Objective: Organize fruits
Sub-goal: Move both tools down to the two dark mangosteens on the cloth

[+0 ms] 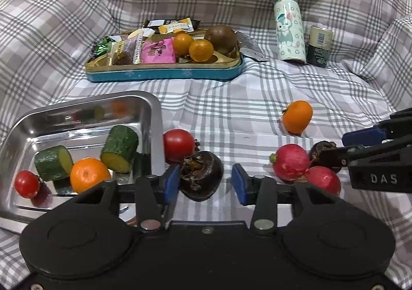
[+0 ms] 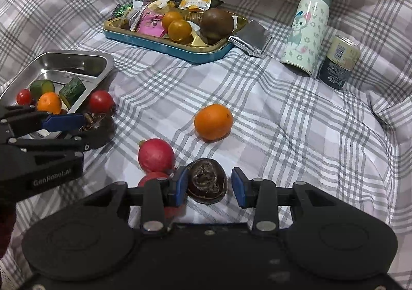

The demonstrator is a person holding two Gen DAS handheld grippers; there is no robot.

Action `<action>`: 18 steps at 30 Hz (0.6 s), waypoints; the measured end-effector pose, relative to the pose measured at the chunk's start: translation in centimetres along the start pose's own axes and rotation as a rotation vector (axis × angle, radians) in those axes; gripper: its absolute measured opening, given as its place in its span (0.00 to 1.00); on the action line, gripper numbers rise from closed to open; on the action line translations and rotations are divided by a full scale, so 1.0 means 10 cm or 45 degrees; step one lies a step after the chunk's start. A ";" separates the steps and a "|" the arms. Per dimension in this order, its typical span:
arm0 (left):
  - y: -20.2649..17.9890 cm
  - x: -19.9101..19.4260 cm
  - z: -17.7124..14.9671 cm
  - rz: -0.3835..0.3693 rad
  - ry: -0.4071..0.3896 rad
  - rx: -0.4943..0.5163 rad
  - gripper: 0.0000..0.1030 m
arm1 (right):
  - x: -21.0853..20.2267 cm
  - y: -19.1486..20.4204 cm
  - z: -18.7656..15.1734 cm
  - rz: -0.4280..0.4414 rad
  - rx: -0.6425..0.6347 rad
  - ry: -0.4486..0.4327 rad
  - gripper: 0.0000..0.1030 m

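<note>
The left gripper [image 1: 205, 183] sits nearest the camera, its blue pads spread with a dark brown chestnut [image 1: 200, 175] between them; only one pad looks to touch it. The chestnut rests on the checked cloth [image 1: 231, 109] just beside the steel tray's [image 1: 152, 109] near right corner, against a red tomato [image 1: 179, 145]. Inside the tray lie two cucumber pieces [image 1: 119, 152], a small orange [image 1: 88, 174] and another tomato [image 1: 26, 183]. The right gripper [image 2: 208, 187] straddles a second chestnut [image 2: 207, 180] beside two radishes [image 2: 155, 155]; a gap shows at one pad, so its grasp cannot be told. A loose orange [image 2: 213, 122] lies mid-cloth.
</note>
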State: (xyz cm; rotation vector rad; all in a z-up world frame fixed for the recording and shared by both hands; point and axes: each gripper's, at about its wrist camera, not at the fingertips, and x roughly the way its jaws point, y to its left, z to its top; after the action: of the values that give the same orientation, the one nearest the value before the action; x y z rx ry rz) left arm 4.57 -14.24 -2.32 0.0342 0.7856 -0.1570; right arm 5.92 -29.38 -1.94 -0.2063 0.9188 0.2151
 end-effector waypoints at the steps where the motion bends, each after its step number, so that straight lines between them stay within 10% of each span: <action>1: -0.01 0.00 0.00 -0.008 -0.006 -0.005 0.53 | 0.00 -0.01 0.00 -0.008 0.011 -0.004 0.38; 18: 0.06 0.11 0.03 -0.112 0.032 -0.123 0.53 | 0.06 -0.05 0.01 -0.075 0.067 0.020 0.39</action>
State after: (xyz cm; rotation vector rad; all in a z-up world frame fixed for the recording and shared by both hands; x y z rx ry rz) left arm 5.64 -13.81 -2.88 -0.0895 0.8196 -0.2021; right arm 6.45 -29.76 -2.35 -0.1866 0.9317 0.1351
